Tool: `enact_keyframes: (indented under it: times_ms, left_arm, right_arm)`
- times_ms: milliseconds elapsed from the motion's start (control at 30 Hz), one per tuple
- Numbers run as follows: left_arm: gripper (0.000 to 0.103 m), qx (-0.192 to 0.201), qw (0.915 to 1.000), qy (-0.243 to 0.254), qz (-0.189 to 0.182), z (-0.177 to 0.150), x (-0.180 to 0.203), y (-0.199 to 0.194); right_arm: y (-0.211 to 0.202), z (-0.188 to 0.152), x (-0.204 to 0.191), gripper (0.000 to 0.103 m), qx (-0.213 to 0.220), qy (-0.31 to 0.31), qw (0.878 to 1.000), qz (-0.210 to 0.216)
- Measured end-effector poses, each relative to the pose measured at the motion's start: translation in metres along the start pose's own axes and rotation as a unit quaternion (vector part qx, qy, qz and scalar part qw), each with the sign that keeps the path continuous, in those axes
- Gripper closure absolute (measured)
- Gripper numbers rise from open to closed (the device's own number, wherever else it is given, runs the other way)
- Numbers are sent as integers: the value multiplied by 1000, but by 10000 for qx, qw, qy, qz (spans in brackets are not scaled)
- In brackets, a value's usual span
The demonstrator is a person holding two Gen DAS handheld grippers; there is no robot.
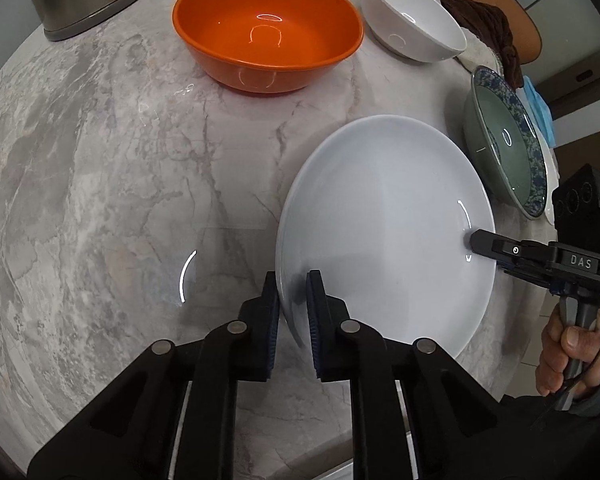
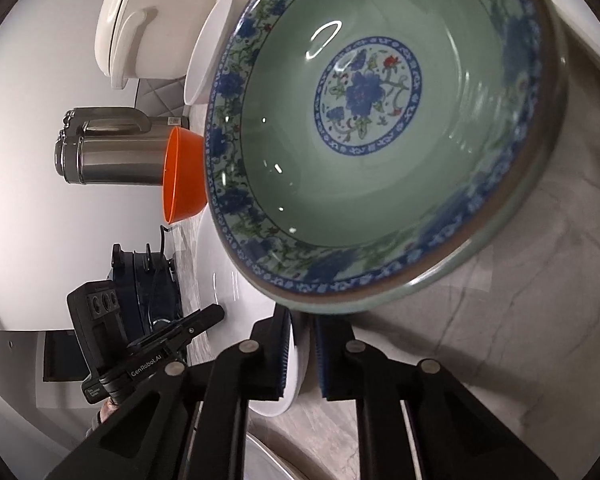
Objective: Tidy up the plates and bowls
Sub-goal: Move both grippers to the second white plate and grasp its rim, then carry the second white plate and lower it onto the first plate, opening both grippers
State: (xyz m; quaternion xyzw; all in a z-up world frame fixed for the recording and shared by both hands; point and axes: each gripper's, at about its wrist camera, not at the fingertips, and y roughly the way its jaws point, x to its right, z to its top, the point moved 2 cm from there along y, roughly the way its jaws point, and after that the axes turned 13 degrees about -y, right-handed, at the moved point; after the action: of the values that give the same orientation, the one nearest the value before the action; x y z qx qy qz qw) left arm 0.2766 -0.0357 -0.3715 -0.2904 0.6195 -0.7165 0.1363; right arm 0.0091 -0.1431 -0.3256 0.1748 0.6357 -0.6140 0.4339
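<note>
The left gripper [image 1: 293, 312] is closed on the near rim of a white plate [image 1: 384, 232], one blue pad above the rim and one beneath it. The opposite rim of the same plate is clamped by the right gripper [image 2: 300, 354], seen edge-on between its pads in the right wrist view. The plate is carried between the two grippers over a grey marble countertop [image 1: 120, 184]. A green bowl with a blue floral rim [image 2: 376, 128] is set just beside the plate, at the right gripper's side. An orange bowl [image 1: 266, 30] and a small white bowl [image 1: 412, 20] are placed farther back, apart from the plate. A steel kettle [image 2: 108, 152] is stood behind the orange bowl.
</note>
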Motion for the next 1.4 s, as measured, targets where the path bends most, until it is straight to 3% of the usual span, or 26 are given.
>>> enact_keyframes:
  times_ms: [333,700,1067,1400]
  left_arm:
    - [91,182,9997,59,141,-13,15,-3]
    - [91,462,9988,-94,102,-46,16,-40]
    - [91,1069,9938,-269,124,-100,16,-141]
    - [91,1633,9838,-733,111,-203,12,-235]
  right_arm:
    - [-1,1,-4,91,-96,-121,9998,-91]
    - [-11,-5,-24,91,-156,-471,9987,-117]
    - [-46,-14,-76,91,-222,-1123,9934,71]
    - [-83,-53,-149,91,-529,-1939,9790,350]
